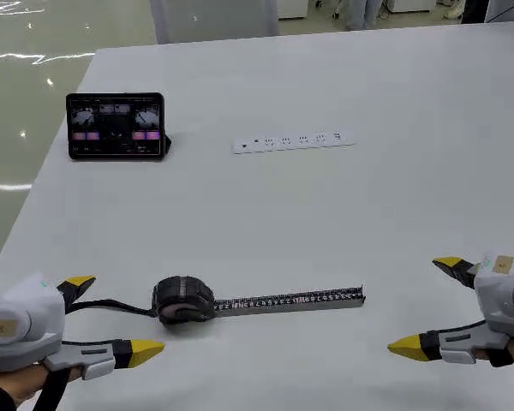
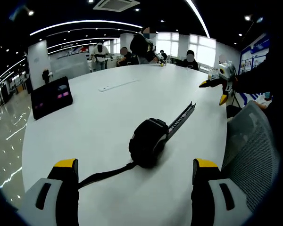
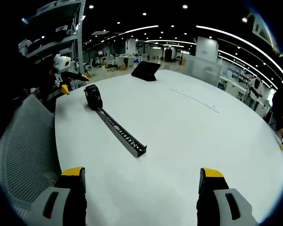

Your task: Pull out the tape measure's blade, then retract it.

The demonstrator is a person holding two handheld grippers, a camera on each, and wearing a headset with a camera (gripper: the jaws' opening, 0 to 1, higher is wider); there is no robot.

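Jaws wide on both, holding nothing. Left gripper (image 1: pixel 120 314) and right gripper (image 1: pixel 420 304) are held low over the white tabletop (image 1: pixel 343 214), tips pointing inward. Tape measure (image 1: pixel 182 300) lies between them, just beside the left, with its blade (image 1: pixel 291 300) drawn out toward the right. Left gripper view takes in seated people (image 2: pixel 141 47) at the far edge; right gripper view, a mesh chair back (image 3: pixel 23 141).

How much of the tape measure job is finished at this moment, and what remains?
Done: the metal blade lies extended from the round black tape measure case on the white table. In hand: nothing; the left gripper beside the case and the right gripper past the blade's tip are both open. Left: retracting the blade into the case.
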